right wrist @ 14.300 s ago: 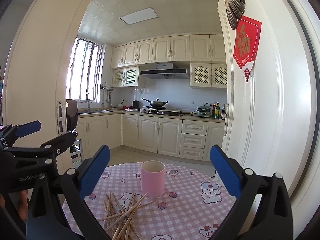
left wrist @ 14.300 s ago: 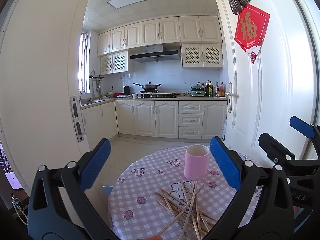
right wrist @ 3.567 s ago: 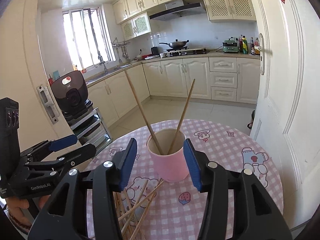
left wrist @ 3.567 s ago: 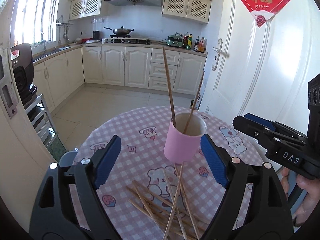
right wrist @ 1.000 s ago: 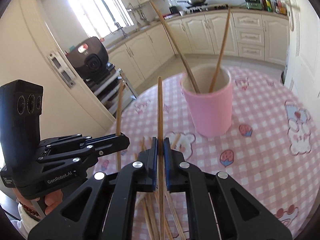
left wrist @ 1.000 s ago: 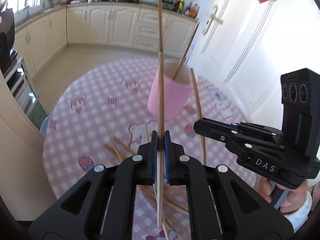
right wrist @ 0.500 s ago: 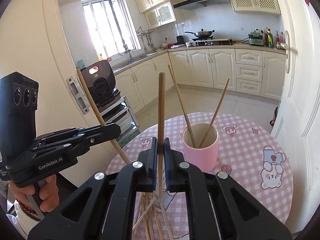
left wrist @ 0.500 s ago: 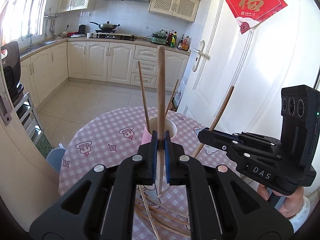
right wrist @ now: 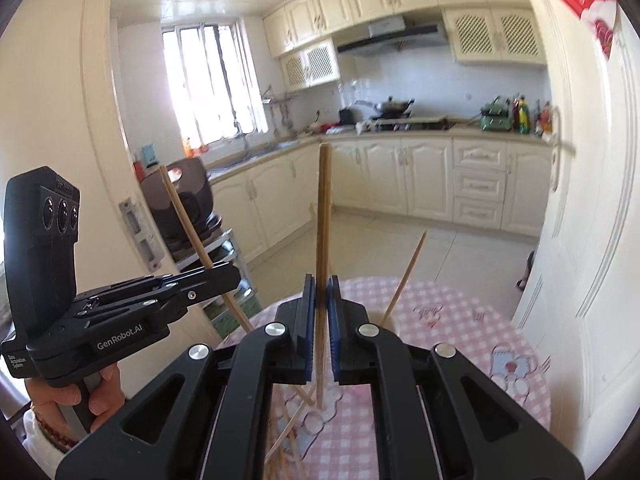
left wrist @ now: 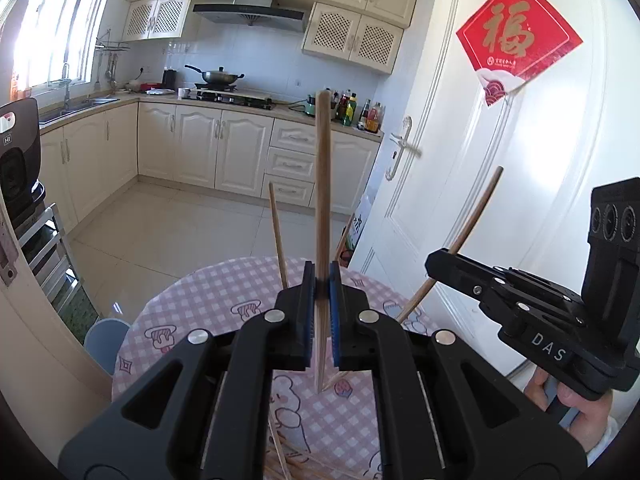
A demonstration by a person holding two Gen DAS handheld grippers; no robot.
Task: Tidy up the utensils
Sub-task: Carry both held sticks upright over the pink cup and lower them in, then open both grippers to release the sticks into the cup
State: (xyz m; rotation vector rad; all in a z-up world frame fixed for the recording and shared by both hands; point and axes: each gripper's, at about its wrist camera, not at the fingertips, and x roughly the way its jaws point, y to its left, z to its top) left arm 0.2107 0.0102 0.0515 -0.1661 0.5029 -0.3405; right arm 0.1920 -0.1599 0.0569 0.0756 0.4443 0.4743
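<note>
Two grippers are up over a round table (left wrist: 208, 300) covered in a pink checked cloth with cartoon prints, in front of a cream-cabinet kitchen. A white door (left wrist: 500, 184) with a red paper square (left wrist: 516, 48) stands at the table's right side.

From the left wrist view, the left gripper (left wrist: 321, 292) has its jaws closed tight on one wooden chopstick (left wrist: 322, 200), which stands nearly upright between the blue pads, its top reaching up past the counter line and its thin end hanging below the pads above the cloth. From the right wrist view, the right gripper (right wrist: 320, 296) has its jaws likewise pinched shut on a second chopstick (right wrist: 323, 216), also close to upright. Each gripper shows in the other's camera with its stick slanting out of the jaws, and a hand (right wrist: 68, 400) wraps the left gripper's handle.

Loose chopsticks (left wrist: 280, 456) lie in a pile on the cloth near the bottom of both views, below the grippers. Two more sticks (left wrist: 278, 236) rise behind the left gripper's pads; what they stand in is hidden behind the jaws.
</note>
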